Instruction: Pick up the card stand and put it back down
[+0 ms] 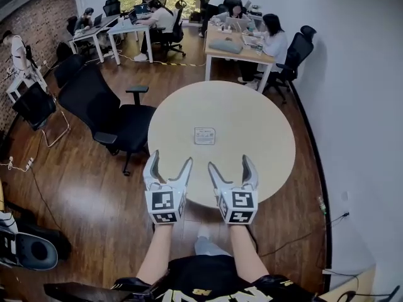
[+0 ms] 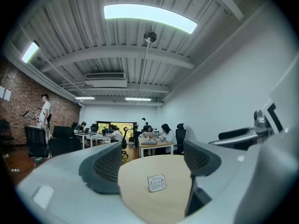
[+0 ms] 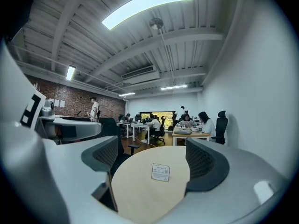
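Observation:
A small white card stand (image 1: 204, 135) stands upright near the middle of a round pale wooden table (image 1: 252, 131). Both gripper views show the card stand (image 2: 156, 183) (image 3: 160, 172) ahead, beyond the jaws. My left gripper (image 1: 169, 166) hovers at the table's near edge, open and empty. My right gripper (image 1: 232, 166) is beside it over the near rim, also open with nothing between its fingers. Both point toward the stand and are well short of it.
A black office chair (image 1: 107, 115) stands close to the table's left side. A white wall (image 1: 365, 106) runs along the right. Desks with seated people (image 1: 245, 39) fill the far end of the room. A cable (image 1: 25, 168) lies on the wooden floor at left.

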Action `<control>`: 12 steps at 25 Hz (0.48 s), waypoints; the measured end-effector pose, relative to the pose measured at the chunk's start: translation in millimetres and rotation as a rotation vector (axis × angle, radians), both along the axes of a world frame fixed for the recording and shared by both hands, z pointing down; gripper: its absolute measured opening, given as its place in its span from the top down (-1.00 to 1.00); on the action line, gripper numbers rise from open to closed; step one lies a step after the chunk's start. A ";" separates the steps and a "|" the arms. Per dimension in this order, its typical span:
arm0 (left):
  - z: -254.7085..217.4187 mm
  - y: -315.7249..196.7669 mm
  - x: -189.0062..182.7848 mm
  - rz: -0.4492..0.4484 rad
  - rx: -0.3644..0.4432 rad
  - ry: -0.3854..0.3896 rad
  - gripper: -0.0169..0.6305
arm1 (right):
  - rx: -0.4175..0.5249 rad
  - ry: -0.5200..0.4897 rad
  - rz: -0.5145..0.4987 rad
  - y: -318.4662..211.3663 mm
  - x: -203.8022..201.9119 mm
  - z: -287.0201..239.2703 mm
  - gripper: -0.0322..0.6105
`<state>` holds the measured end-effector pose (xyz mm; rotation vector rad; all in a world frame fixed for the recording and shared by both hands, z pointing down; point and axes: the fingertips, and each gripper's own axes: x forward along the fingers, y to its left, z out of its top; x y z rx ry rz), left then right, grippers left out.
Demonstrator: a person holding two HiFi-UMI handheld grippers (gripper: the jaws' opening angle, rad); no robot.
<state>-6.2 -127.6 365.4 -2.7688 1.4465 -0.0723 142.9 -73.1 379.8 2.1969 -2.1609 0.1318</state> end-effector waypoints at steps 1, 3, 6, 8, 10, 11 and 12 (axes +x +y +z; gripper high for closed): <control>-2.0 -12.8 6.5 -0.001 0.003 -0.002 -0.38 | 0.004 -0.001 -0.005 -14.2 5.7 -2.6 -0.50; -7.6 -37.6 18.4 -0.005 0.010 -0.005 -0.38 | 0.013 -0.004 -0.014 -42.1 17.3 -8.0 -0.50; -11.8 -68.7 27.3 -0.035 0.006 -0.012 -0.38 | 0.021 -0.021 -0.028 -74.5 31.1 -13.6 -0.50; -15.5 -83.3 30.9 -0.054 -0.010 -0.003 -0.38 | 0.034 -0.027 -0.036 -89.6 38.2 -19.3 -0.50; -17.1 -94.4 34.4 -0.062 -0.015 0.003 -0.38 | 0.034 -0.019 -0.041 -103.5 45.0 -20.6 -0.50; -16.8 -99.7 35.3 -0.063 -0.014 0.000 -0.38 | 0.023 -0.017 -0.046 -109.9 47.1 -18.0 -0.50; -16.6 -104.9 35.8 -0.062 -0.013 -0.004 -0.38 | 0.010 -0.016 -0.051 -115.3 48.1 -14.3 -0.50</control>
